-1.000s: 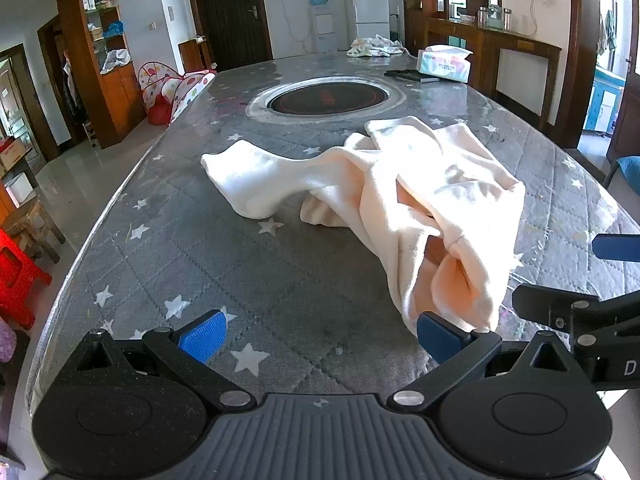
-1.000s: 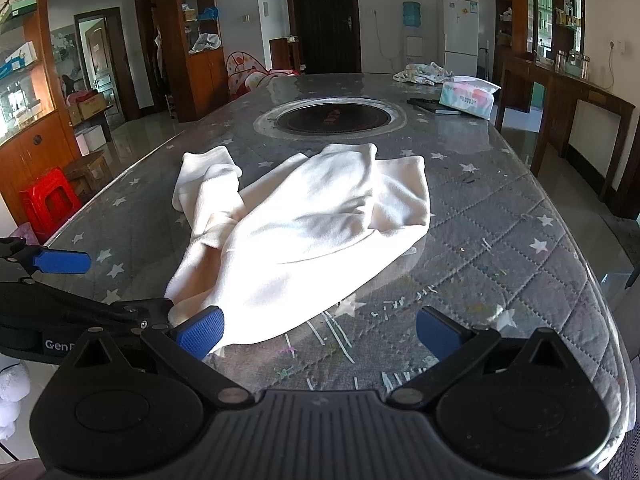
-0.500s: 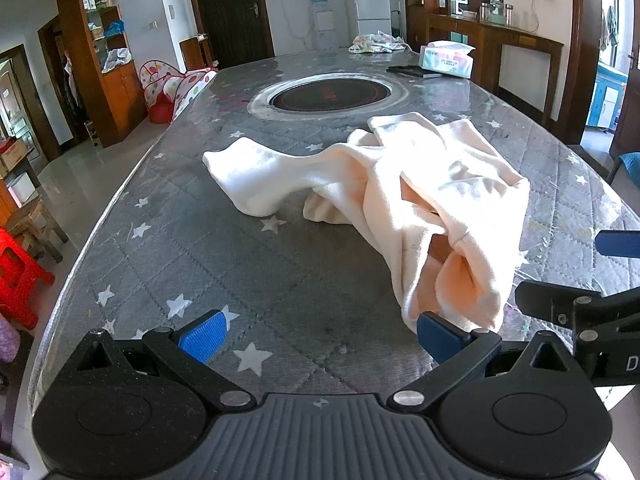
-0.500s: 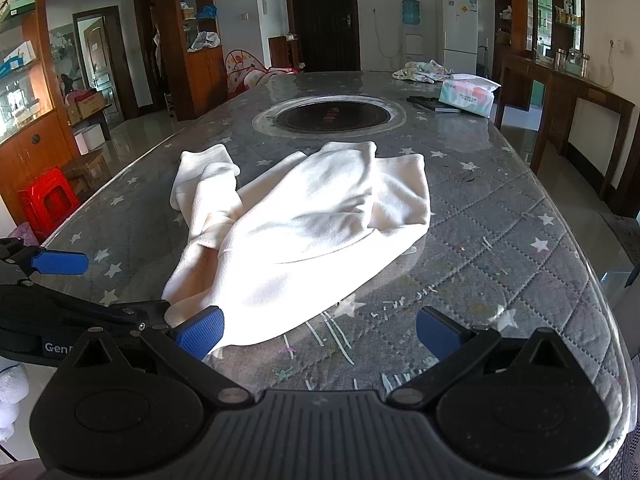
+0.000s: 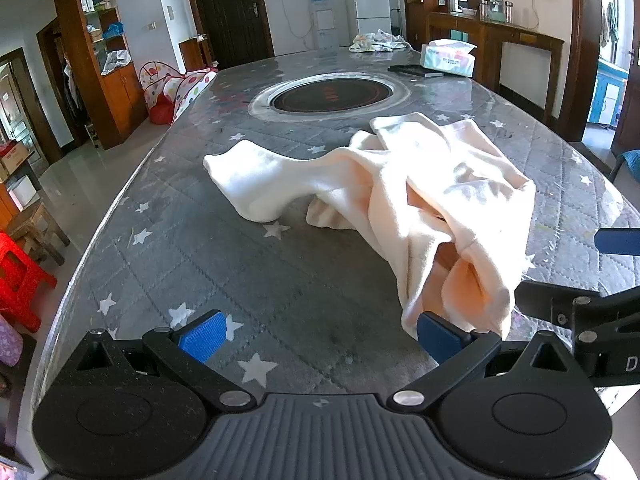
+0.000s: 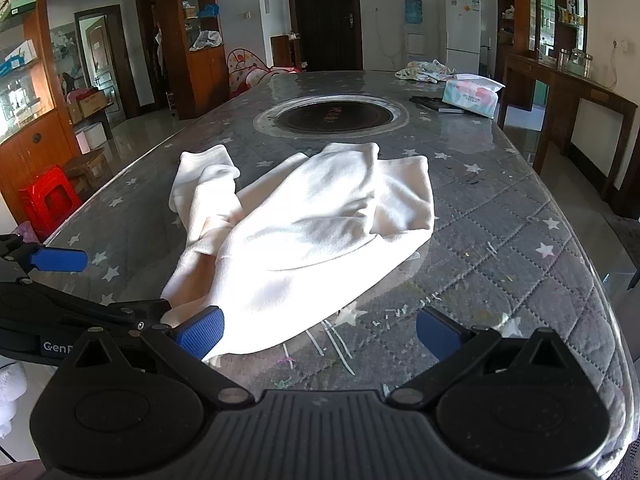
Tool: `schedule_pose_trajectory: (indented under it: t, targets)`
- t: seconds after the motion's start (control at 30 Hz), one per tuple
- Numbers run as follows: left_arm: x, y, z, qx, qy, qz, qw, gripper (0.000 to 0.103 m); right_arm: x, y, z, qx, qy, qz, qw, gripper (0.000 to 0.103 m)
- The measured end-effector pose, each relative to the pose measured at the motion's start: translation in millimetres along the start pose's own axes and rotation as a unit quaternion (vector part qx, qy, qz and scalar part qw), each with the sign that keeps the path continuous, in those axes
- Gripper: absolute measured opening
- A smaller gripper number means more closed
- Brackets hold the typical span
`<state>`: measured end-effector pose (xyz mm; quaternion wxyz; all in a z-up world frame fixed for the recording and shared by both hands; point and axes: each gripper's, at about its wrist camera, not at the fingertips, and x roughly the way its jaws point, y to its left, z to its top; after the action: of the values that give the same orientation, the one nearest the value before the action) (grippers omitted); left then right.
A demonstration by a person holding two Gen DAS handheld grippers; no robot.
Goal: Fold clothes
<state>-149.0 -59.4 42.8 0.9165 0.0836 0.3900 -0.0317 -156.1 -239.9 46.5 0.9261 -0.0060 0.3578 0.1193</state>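
Note:
A cream garment (image 5: 420, 196) lies crumpled on the grey star-patterned table (image 5: 240, 264), one sleeve stretched out to the left. Its near hem bunches just beyond my left gripper's right pad (image 5: 438, 336). My left gripper (image 5: 320, 334) is open and holds nothing. In the right wrist view the same garment (image 6: 312, 236) spreads across the table middle, its near edge reaching the left pad (image 6: 200, 332) of my right gripper (image 6: 320, 332), which is also open and empty. Each gripper shows at the edge of the other's view.
A round black hob (image 6: 334, 116) is set into the table (image 6: 500, 264) beyond the garment. A tissue box (image 6: 472, 94), a dark flat object and a bundle of cloth (image 6: 424, 70) lie at the far end. A red stool (image 6: 48, 200) stands left of the table.
Both views have drawn back slightly from the garment. The garment lies the same and both grippers stay open.

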Motion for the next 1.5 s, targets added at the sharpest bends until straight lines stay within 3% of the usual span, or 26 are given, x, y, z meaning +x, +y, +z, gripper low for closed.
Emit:
schedule_pose_trajectory:
  t: [0.9,1.27,1.5]
  targets:
    - [16,27,31,-0.022,-0.009,0.008,0.9997,0.103,20,-1,29,-0.013,-0.008,0.012,1.0,0.103]
    - [13,32,59,-0.027,-0.036,-0.005,0.999,0.103,32,2,45,-0.024,-0.011,0.02,0.999,0.102]
    - [11,24,77,-0.025,-0.055,-0.05,0.9969,0.103,37,1,49,-0.023,-0.008,0.023,0.999,0.094]
